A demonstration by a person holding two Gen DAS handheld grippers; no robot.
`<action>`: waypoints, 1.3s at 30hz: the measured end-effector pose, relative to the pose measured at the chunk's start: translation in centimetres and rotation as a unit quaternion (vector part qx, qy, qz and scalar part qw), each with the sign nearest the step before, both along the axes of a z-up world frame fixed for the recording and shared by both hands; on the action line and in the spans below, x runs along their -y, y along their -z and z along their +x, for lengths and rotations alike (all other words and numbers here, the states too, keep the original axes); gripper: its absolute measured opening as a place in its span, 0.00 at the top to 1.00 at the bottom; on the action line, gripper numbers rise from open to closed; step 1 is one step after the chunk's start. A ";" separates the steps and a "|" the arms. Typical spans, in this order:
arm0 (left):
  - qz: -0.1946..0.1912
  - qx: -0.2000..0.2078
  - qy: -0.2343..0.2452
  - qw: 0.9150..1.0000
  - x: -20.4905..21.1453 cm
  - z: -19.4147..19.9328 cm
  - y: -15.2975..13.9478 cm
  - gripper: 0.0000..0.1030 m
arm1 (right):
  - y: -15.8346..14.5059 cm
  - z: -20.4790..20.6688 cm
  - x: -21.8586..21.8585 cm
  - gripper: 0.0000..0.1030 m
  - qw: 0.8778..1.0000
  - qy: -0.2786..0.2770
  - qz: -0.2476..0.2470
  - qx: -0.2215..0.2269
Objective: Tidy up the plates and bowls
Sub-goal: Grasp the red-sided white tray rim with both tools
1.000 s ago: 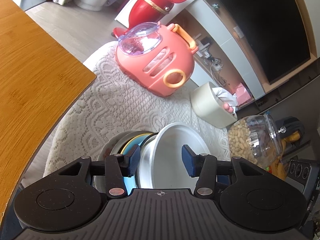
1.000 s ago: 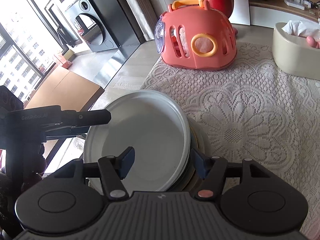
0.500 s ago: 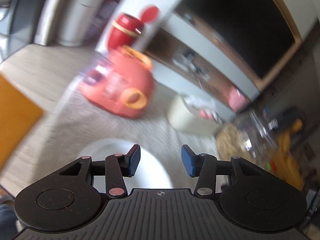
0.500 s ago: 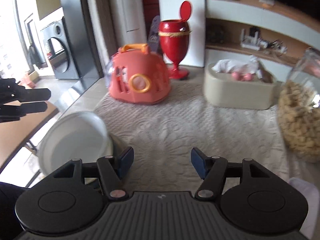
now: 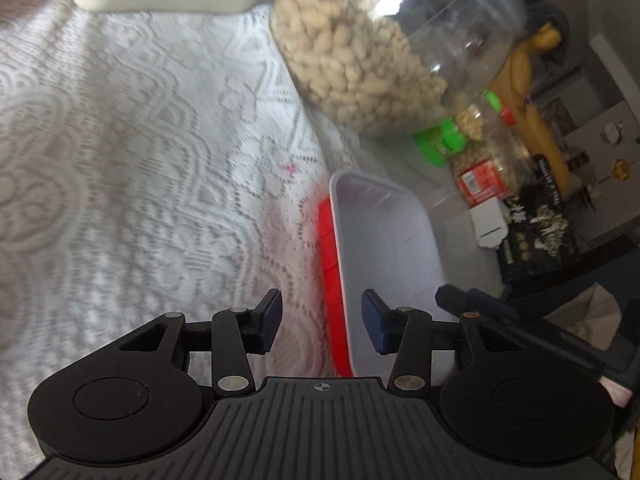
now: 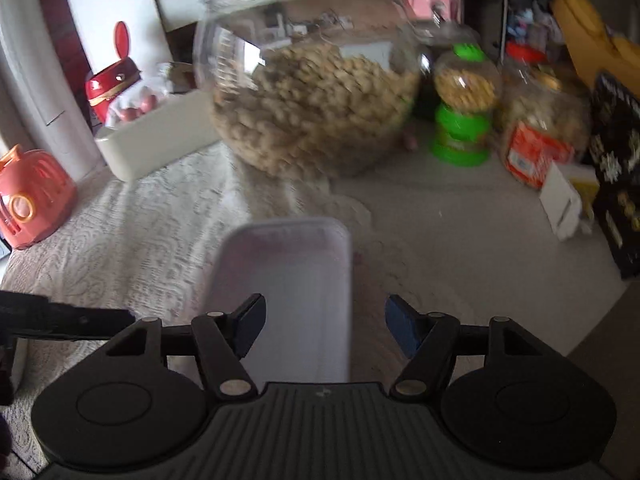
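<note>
A white rectangular dish (image 5: 384, 240) rests on a red one (image 5: 330, 260) at the right edge of the lace cloth (image 5: 140, 160). My left gripper (image 5: 322, 326) hovers over their near left edge. Its jaws are closing, and the red rim sits between them without touching either pad. In the right wrist view the same white dish (image 6: 288, 264) lies straight ahead. My right gripper (image 6: 327, 327) is over its right rim with the jaws opening and the pads clear of it. No round plates or bowls are in view.
A big clear jar of peanuts (image 5: 360, 52) (image 6: 312, 80) stands just behind the dishes, with a cream box (image 6: 156, 140) to its left. Green-lidded jars (image 6: 460, 120) and a red-labelled jar (image 6: 540, 148) stand at the right. A pink carrier (image 6: 32, 200) is far left.
Both grippers have swung right, away from the round plate stack, which has left view. The white rectangular dish and the peanut jar have come close in front.
</note>
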State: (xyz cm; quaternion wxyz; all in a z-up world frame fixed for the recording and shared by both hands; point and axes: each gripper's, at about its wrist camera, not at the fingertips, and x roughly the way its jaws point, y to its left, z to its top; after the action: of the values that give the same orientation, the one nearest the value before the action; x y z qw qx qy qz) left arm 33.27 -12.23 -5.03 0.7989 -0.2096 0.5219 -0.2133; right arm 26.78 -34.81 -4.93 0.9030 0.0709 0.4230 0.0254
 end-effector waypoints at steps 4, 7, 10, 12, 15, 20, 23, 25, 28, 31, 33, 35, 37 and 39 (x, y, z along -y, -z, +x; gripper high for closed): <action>-0.002 -0.014 0.008 1.000 2.1 1.2 1.8 0.57 | 3.0 1.1 1.7 0.43 0.998 0.016 0.045 -0.040; -0.007 -0.005 0.023 1.000 2.2 0.6 1.5 0.69 | 3.8 1.8 1.7 0.57 0.994 0.016 0.082 -0.069; 0.050 0.034 0.030 0.998 1.3 -0.8 -0.4 0.70 | 2.3 1.0 -0.3 0.57 0.996 -0.021 0.083 -0.035; 0.087 0.051 0.018 0.995 0.0 -1.7 -1.7 0.71 | 1.4 0.5 -2.1 0.57 0.996 -0.051 0.076 -0.016; 0.115 0.071 -0.007 0.991 -2.9 -3.6 -3.1 0.71 | 0.6 0.0 -5.2 0.57 0.992 -0.092 0.081 -0.003; 0.121 0.063 -0.029 0.990 -8.7 -7.8 -4.2 0.70 | 0.9 -1.0 -11.0 0.57 0.985 -0.154 0.076 -0.009; 0.096 0.040 -0.039 0.994 -12.4 -10.5 -3.8 0.70 | 1.8 -2.3 -13.9 0.57 0.976 -0.200 0.083 -0.031; 0.079 0.023 -0.057 0.995 -14.4 -11.8 -2.8 0.70 | 2.2 -3.4 -15.5 0.57 0.968 -0.232 0.081 -0.040; 0.060 0.010 -0.088 0.994 -16.4 -12.7 -1.5 0.70 | 2.5 -4.5 -17.6 0.57 0.963 -0.256 0.066 -0.041; 0.037 0.010 -0.106 0.994 -17.3 -12.7 -0.6 0.70 | 2.7 -4.6 -18.6 0.57 0.968 -0.239 0.060 -0.040; 0.038 0.014 -0.103 0.994 -17.3 -12.7 -0.3 0.70 | 3.1 -4.2 -18.9 0.57 0.972 -0.220 0.073 -0.042; 0.047 0.014 -0.101 0.994 -17.1 -12.9 -0.4 0.70 | 3.4 -4.0 -19.1 0.56 0.973 -0.206 0.090 -0.048; 0.068 0.023 -0.103 0.992 -17.3 -13.6 -1.0 0.70 | 3.6 -4.0 -19.2 0.53 0.969 -0.206 0.129 -0.049; 0.068 0.025 -0.107 0.992 -17.7 -14.2 -1.2 0.70 | 3.7 -4.0 -19.2 0.53 0.967 -0.208 0.137 -0.046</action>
State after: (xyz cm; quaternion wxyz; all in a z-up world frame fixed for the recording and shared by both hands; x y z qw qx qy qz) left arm 19.04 5.47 -3.80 0.8420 -0.2043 0.4900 -0.0962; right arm 22.81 -15.59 -8.61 0.8389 0.1059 0.4624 0.2668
